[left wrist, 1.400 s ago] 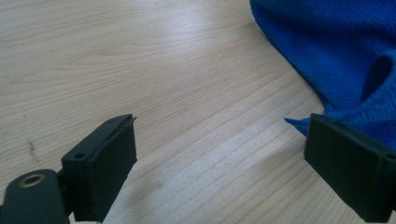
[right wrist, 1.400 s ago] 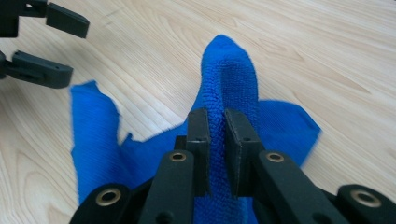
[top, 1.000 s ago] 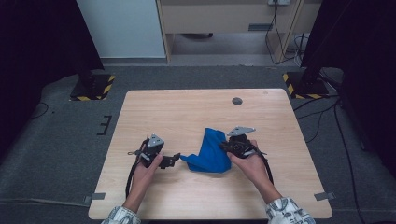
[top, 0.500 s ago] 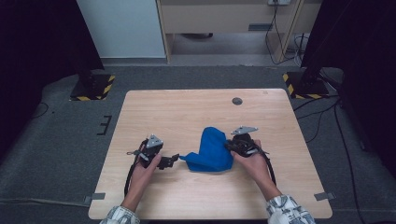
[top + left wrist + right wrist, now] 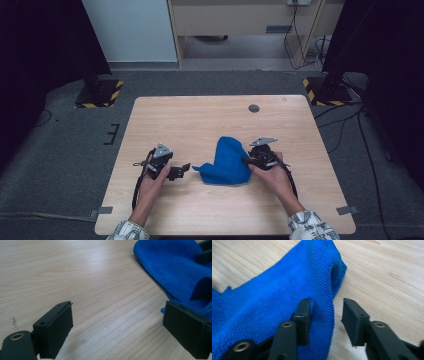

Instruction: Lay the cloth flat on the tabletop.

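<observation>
A rumpled blue cloth [image 5: 227, 162] lies on the wooden table [image 5: 200, 120], right of the middle. In the right gripper view the cloth [image 5: 287, 290] has a folded edge standing loose between the jaws of my right gripper [image 5: 325, 315]. Those jaws have just been opening, and the pads do not press on the cloth. From above, the right gripper [image 5: 248, 161] sits at the cloth's right edge. My left gripper [image 5: 182, 170] rests on the table just left of the cloth, open. Its jaws [image 5: 117, 327] stand wide over bare wood, with the cloth [image 5: 175, 267] just past the right jaw.
A small dark round disc [image 5: 254, 108] sits in the tabletop near the far edge. Black stand bases with yellow-black stripes stand on the floor at the far left [image 5: 100, 92] and far right [image 5: 325, 90]. Cables trail from both grippers toward the near edge.
The cloth's raised right side has come down and the cloth lies lower and wider on the table. My right gripper has sunk a little with it. The left gripper has stayed put.
</observation>
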Tool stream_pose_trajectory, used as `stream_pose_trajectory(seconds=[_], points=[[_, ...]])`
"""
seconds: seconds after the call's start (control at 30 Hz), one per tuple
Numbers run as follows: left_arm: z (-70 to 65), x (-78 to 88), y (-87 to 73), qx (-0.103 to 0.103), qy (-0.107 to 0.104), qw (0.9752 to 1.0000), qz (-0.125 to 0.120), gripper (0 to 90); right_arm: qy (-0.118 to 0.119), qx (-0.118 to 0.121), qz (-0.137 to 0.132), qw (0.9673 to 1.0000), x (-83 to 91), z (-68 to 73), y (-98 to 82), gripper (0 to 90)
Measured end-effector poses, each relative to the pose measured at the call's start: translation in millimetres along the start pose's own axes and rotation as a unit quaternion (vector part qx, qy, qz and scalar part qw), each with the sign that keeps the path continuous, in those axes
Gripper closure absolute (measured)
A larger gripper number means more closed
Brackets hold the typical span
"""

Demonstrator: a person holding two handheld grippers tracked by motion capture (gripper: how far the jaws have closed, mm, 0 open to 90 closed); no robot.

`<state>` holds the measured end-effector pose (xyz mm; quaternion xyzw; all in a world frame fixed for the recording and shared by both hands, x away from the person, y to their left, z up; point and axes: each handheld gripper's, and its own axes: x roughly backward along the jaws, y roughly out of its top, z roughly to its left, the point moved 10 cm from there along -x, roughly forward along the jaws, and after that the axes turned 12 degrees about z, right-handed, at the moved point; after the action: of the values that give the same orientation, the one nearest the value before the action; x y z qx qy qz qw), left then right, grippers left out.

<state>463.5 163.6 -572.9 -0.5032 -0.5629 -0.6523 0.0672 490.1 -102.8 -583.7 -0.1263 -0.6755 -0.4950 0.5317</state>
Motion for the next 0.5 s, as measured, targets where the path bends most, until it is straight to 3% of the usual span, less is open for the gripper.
stream_pose_trajectory(seconds=[0.1, 0.2, 0.5], points=[[1.6, 2.0, 0.3, 0.003, -0.001, 1.0, -0.003, 8.5, -0.016, -0.011, 0.003, 0.9998, 1.3, -6.9, -4.4, 54.1], [1.9, 1.2, -1.0, 0.002, -0.002, 1.0, 0.001, 8.6, -0.008, -0.016, 0.006, 0.9998, 2.5, -6.7, -9.0, 49.6], [2.4, -0.4, -2.4, 0.0, -0.005, 1.0, 0.004, 8.5, -0.003, -0.014, 0.025, 0.9996, 3.0, -2.1, -26.2, 50.1]])
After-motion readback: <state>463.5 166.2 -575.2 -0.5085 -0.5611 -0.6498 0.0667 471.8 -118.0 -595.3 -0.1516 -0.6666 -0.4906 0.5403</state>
